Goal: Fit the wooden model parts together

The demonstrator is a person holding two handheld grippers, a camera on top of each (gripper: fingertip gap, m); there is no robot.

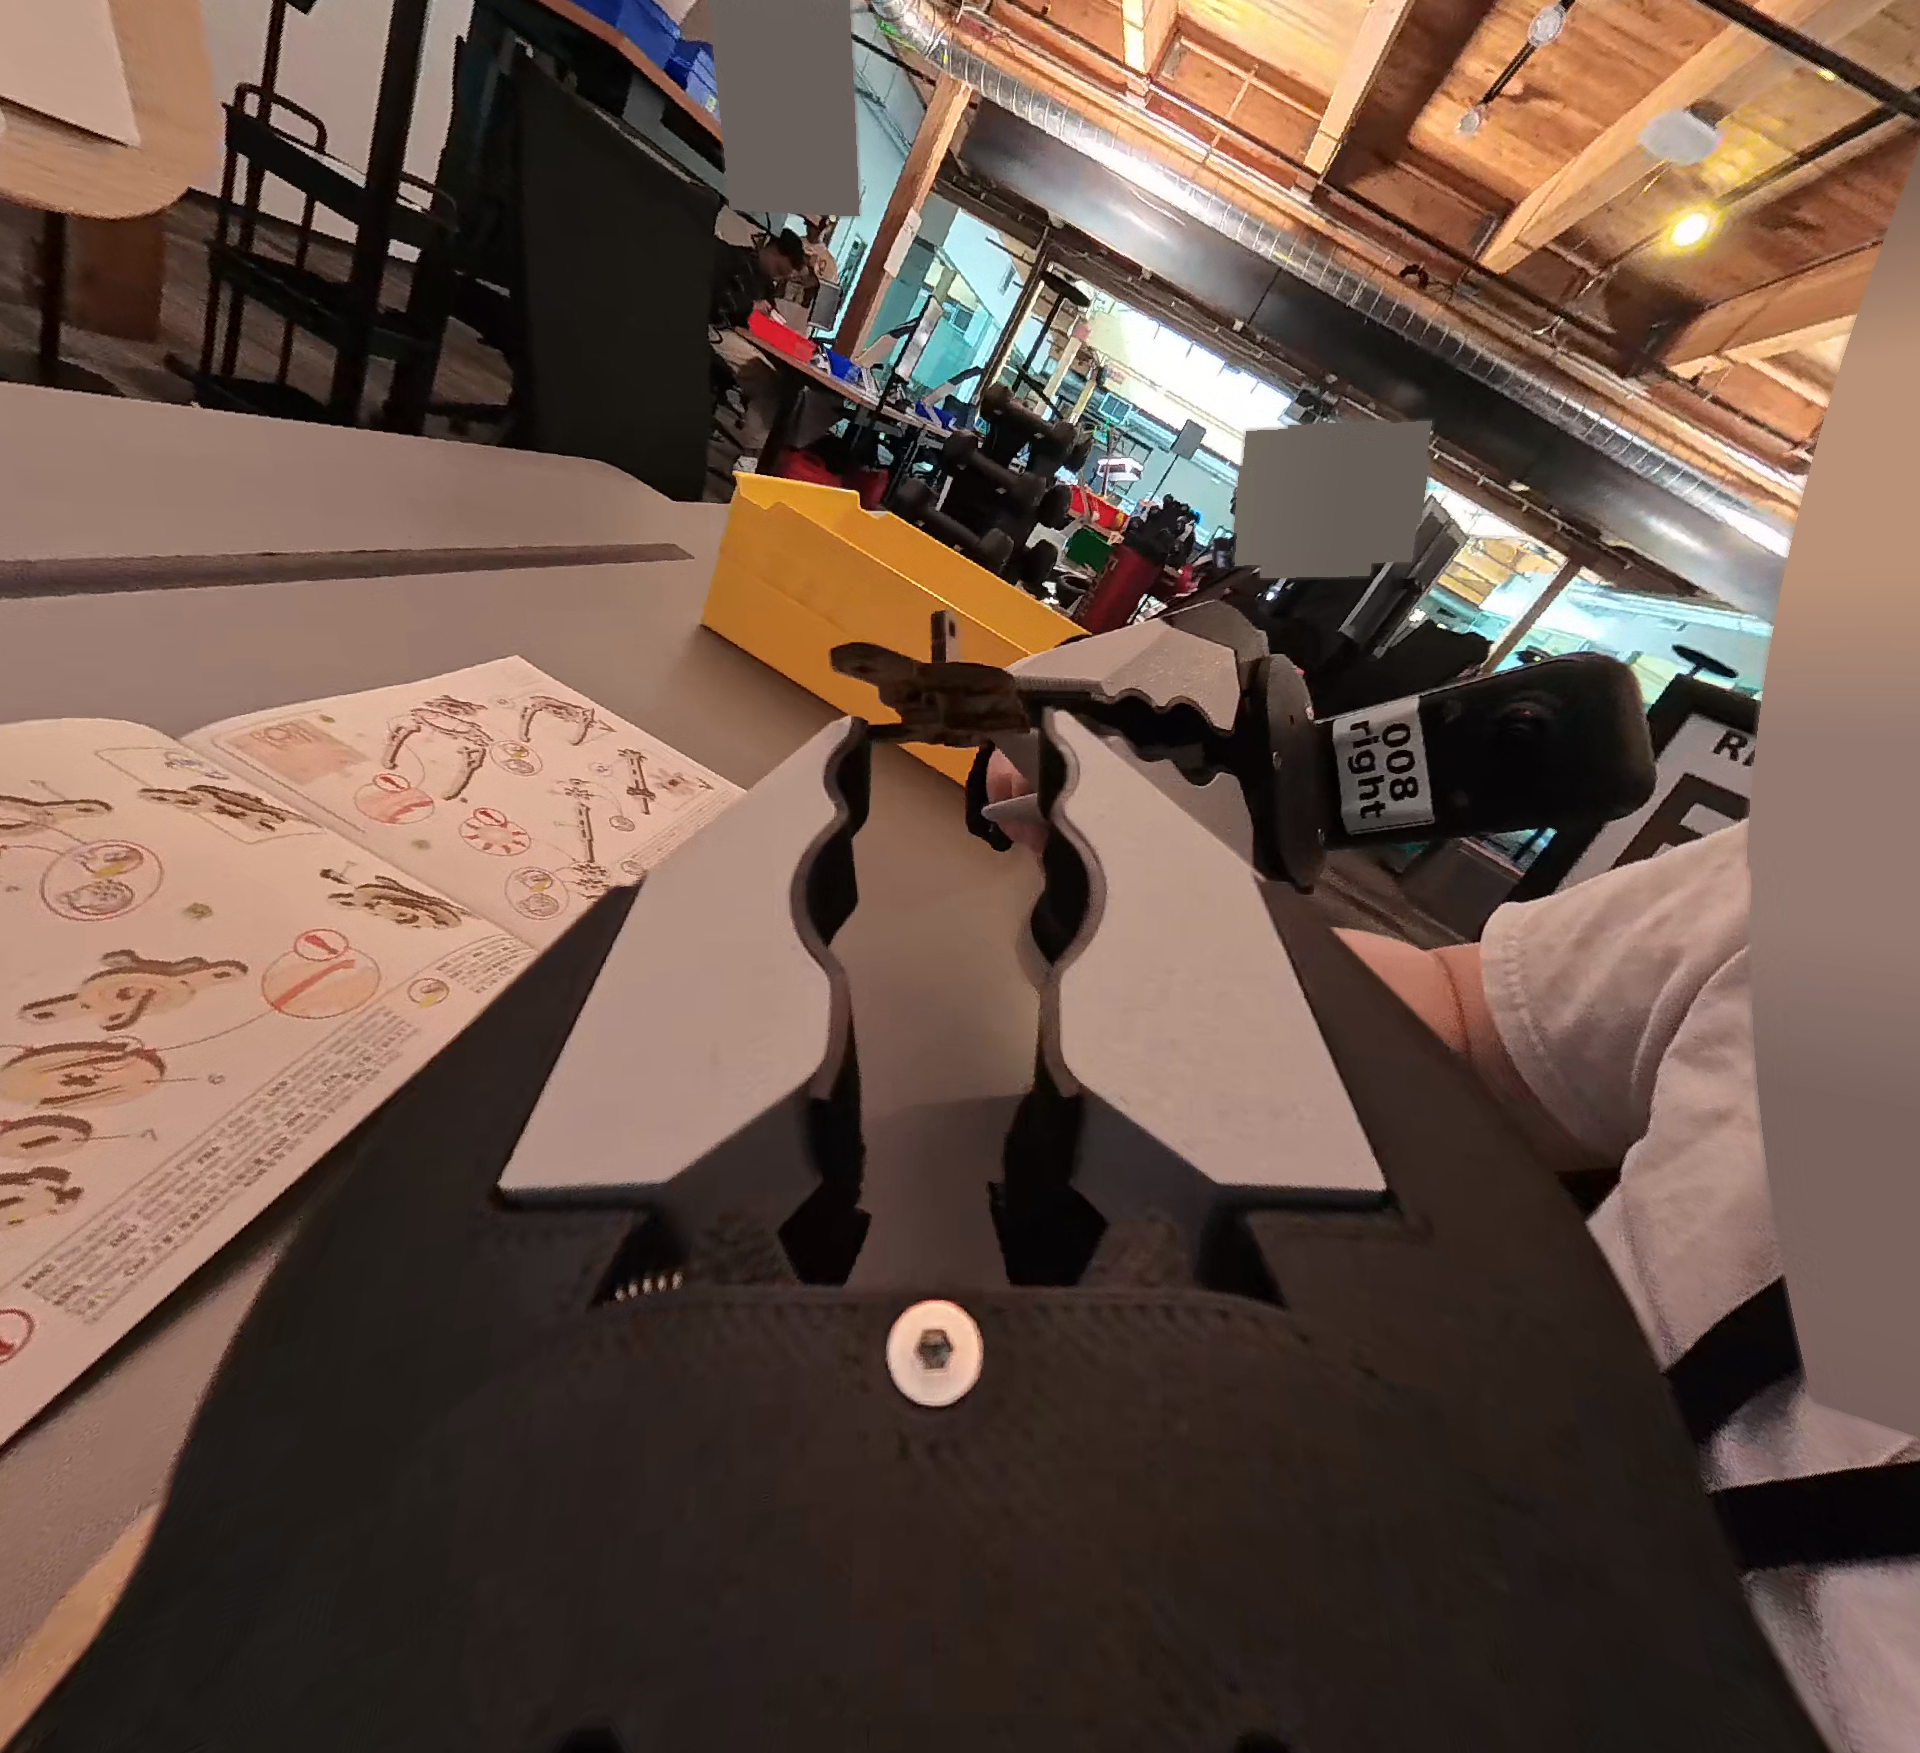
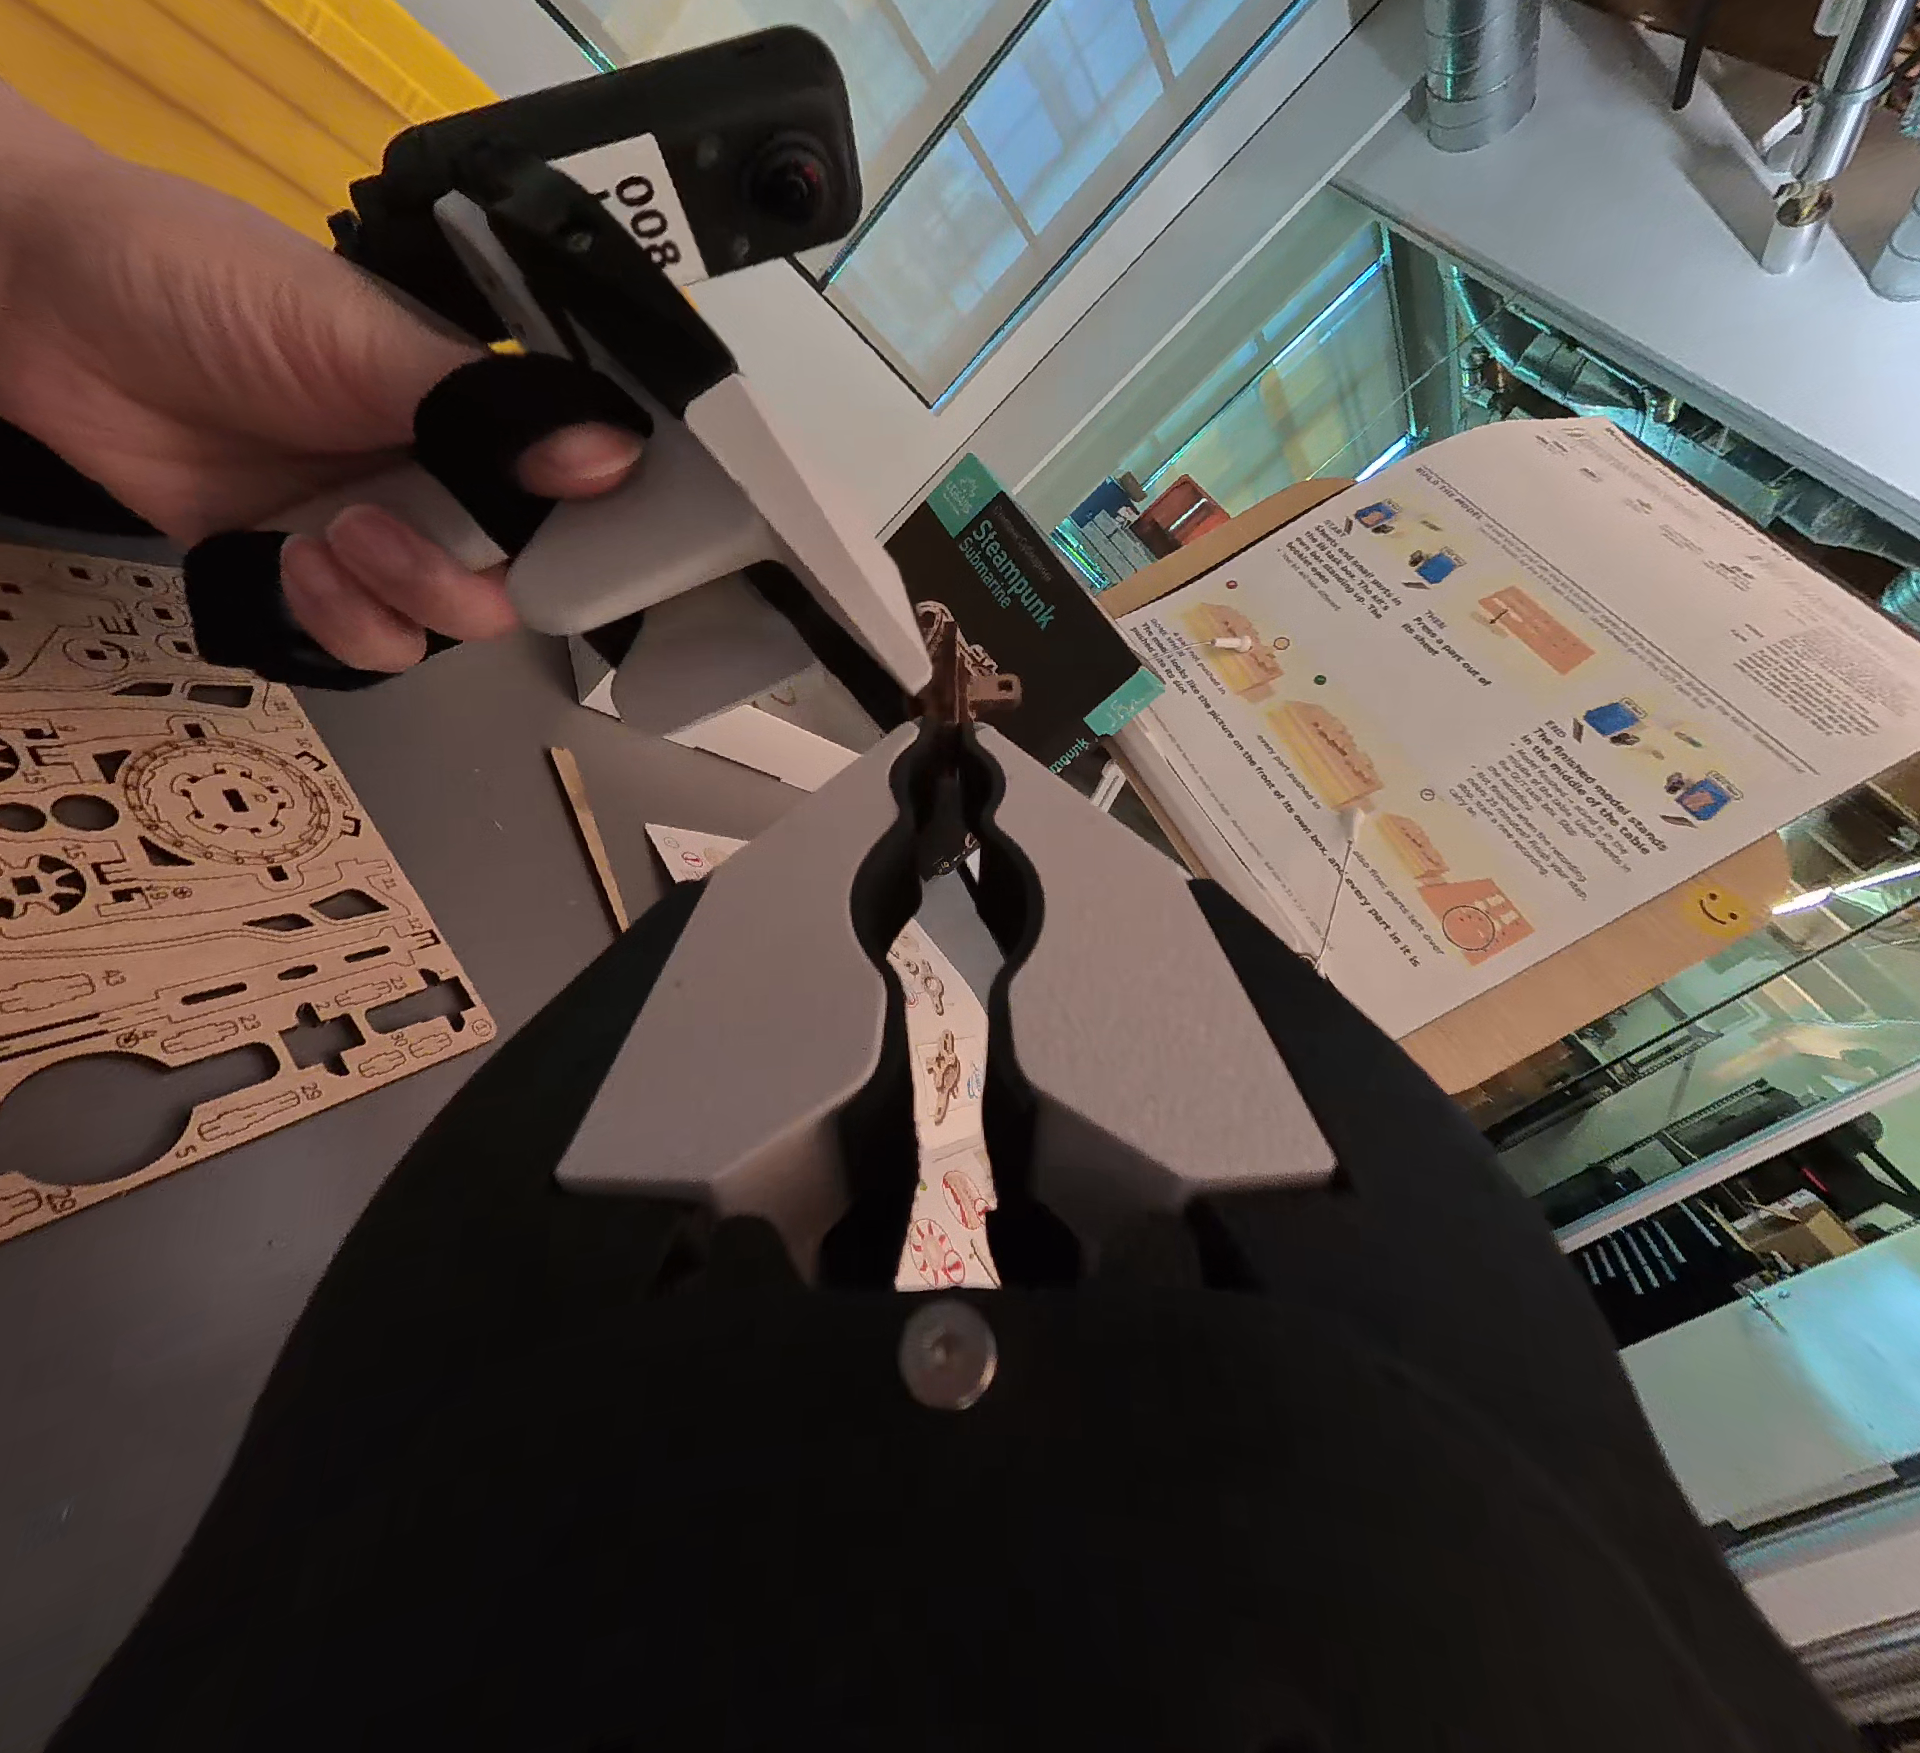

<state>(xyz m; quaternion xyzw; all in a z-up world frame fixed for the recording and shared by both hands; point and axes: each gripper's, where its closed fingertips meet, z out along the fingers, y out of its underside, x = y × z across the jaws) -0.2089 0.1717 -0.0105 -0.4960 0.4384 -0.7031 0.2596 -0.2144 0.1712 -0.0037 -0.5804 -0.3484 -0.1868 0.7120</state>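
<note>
A small dark wooden model assembly point(image 1: 935, 695) with a thin peg sticking up is held in the air above the grey table. My right gripper point(image 2: 940, 737) is shut on it point(image 2: 951, 695); in the left wrist view the right gripper point(image 1: 1023, 690) reaches in from the right. My left gripper point(image 1: 951, 732) is open, jaws well apart, its tips just under and around the assembly. In the right wrist view one left finger point(image 2: 810, 540) comes down from the upper left and its tip meets the assembly.
A yellow bin point(image 1: 831, 581) stands behind the assembly. An open instruction booklet point(image 1: 312, 872) lies at left. A laser-cut wooden sheet point(image 2: 156, 872), a thin wooden stick point(image 2: 587, 830), the dark kit box point(image 2: 1018, 623) and a printed instruction sheet point(image 2: 1507, 664) are on the table. My two grippers' fingertips are within a few centimetres of each other.
</note>
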